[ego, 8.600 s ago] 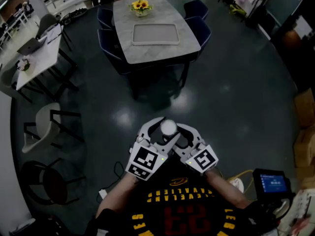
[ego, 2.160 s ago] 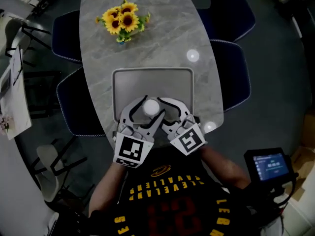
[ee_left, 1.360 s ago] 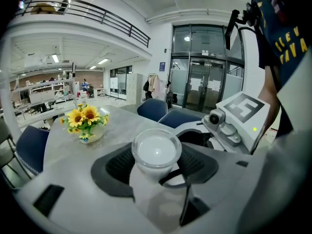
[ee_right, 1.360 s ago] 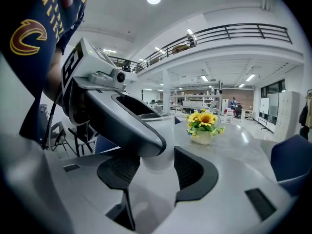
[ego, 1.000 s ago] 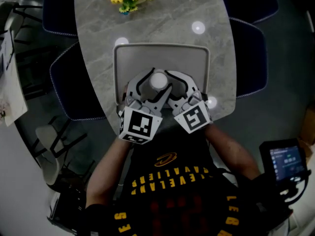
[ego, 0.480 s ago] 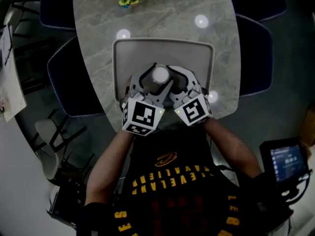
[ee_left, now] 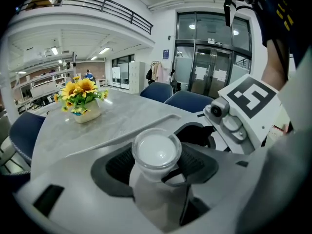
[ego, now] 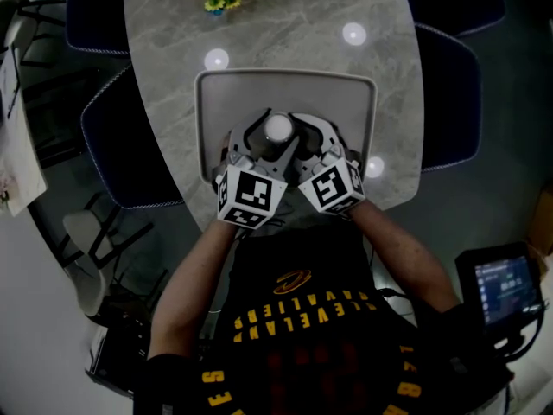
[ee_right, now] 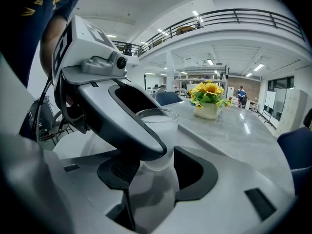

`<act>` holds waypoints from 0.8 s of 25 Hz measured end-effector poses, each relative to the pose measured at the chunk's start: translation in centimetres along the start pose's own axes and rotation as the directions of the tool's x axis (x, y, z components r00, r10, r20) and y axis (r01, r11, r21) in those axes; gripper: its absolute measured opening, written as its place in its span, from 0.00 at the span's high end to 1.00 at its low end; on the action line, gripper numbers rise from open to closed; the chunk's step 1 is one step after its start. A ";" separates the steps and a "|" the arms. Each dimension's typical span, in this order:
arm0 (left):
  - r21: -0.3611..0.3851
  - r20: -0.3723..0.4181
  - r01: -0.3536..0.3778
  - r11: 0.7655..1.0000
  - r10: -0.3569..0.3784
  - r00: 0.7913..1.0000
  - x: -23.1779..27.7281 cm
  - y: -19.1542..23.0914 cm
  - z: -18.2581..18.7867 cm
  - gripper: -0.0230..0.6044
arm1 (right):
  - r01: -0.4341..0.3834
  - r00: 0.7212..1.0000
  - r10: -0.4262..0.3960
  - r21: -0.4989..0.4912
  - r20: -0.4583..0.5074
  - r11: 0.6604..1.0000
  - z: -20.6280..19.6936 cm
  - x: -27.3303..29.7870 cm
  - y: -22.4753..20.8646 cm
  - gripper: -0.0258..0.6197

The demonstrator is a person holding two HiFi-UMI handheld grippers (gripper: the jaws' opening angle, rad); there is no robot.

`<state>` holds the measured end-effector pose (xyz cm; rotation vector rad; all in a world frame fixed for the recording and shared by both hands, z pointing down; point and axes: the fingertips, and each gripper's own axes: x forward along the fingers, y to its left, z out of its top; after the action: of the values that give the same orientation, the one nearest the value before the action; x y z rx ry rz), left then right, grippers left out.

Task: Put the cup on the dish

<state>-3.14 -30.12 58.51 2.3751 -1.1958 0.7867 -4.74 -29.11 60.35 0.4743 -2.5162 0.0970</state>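
- Head view: the frosted white cup sits between the left gripper and the right gripper, over the grey, rounded-rectangle dish on the marbled table.
- Left gripper view: dark ribbed pads clamp the round cup.
- Right gripper view: the right gripper's matte pads also grip the translucent cup, and the left gripper's smooth jaw crosses in front.

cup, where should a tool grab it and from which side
Grip the cup by its round side wall just below the rim, coming in level from the near side, a pad on each flank. It is upright and looks full, so tilting it risks a spill.
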 end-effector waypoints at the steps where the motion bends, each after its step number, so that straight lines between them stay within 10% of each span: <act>1: 0.002 -0.006 0.000 1.000 0.000 1.000 0.2 0.0 -0.2 0.54 | -0.001 1.000 0.001 0.000 -0.005 1.000 -0.3 0.1 0.1 0.63; 20: 0.047 0.009 -0.015 0.999 0.014 1.000 1.0 0.4 -0.4 0.54 | 0.017 0.999 -0.018 -0.025 -0.036 1.000 -0.9 0.9 -0.4 0.63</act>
<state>-3.11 -30.73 59.46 2.4121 -1.2117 0.8190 -4.82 -29.66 61.64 0.4808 -2.4747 0.0671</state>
